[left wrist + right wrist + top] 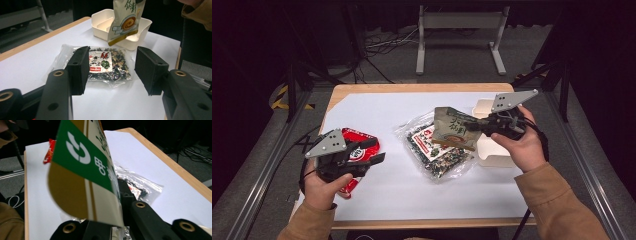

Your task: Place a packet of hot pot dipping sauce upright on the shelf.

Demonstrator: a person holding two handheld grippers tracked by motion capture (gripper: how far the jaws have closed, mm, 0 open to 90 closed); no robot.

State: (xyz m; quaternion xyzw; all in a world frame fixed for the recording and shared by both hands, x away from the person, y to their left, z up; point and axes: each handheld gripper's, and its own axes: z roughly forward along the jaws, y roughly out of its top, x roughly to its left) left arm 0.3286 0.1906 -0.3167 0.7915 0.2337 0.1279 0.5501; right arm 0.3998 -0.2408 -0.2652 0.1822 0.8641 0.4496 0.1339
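Observation:
My right gripper is shut on the edge of a tan and green snack packet, held in the air over the clear bag of dark dried bits. In the right gripper view the snack packet stands up between the jaws of my right gripper. My left gripper hovers open above a red packet at the table's left. In the left gripper view its pads stand apart with nothing between them, and the clear bag lies flat beyond them.
A white divided box sits at the right of the white sheet, behind the hanging snack packet. A wooden table edge frames the sheet. Cables and a metal stand lie on the floor beyond.

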